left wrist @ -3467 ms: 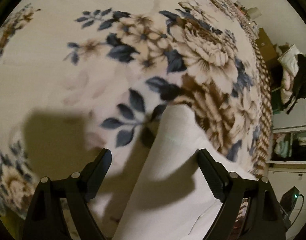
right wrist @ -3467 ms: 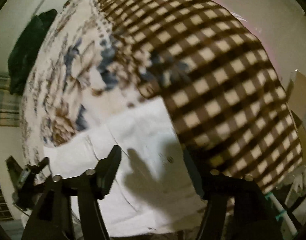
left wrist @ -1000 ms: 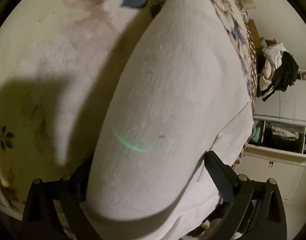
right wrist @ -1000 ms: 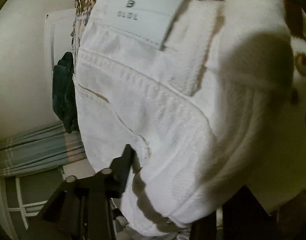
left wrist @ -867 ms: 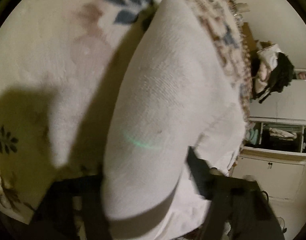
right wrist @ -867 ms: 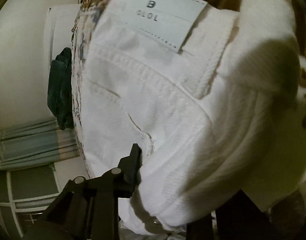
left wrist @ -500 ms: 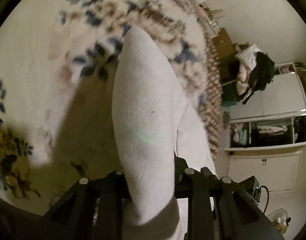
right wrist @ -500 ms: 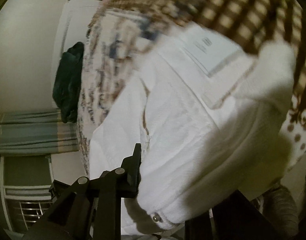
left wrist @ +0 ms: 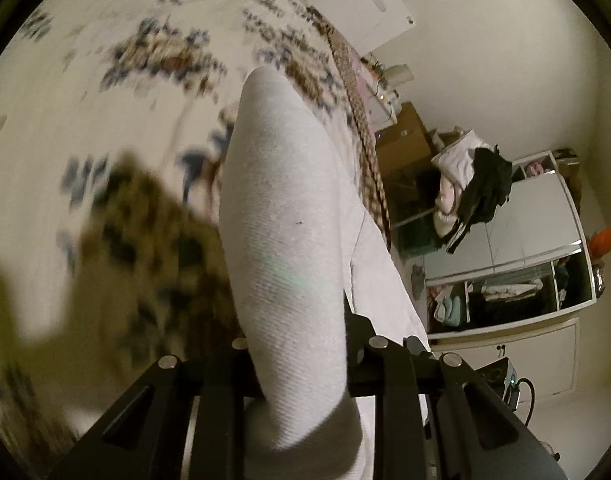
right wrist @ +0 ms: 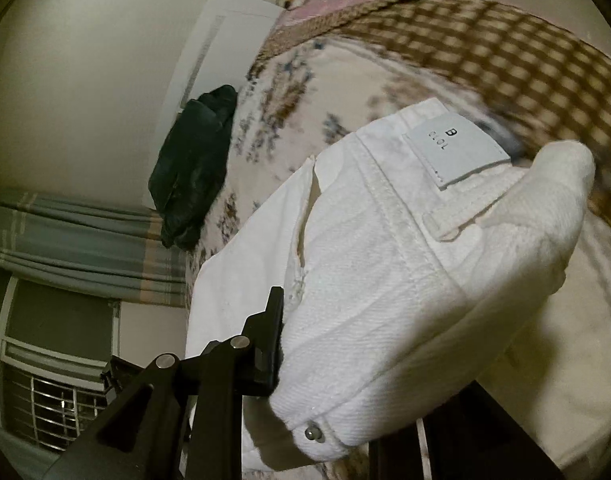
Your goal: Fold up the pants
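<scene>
The white pants (left wrist: 281,216) lie on a floral bedspread (left wrist: 117,92). My left gripper (left wrist: 297,344) is shut on a bunched fold of a pant leg and holds it raised above the bed. In the right wrist view the waistband end of the pants (right wrist: 385,264) shows a grey label and a metal button. My right gripper (right wrist: 369,384) is shut on the waistband, which bulges out between the jaws and is lifted off the bedspread (right wrist: 305,92).
A brown checked blanket (right wrist: 505,48) covers the bed's far end. A dark garment (right wrist: 197,160) lies at the bed's edge near striped curtains. A chair with piled clothes (left wrist: 473,184), cardboard boxes and an open wardrobe (left wrist: 513,280) stand beside the bed.
Both grippers have closed on the pants and lifted them. The bed has dropped further away in both views, and more of the room shows.
</scene>
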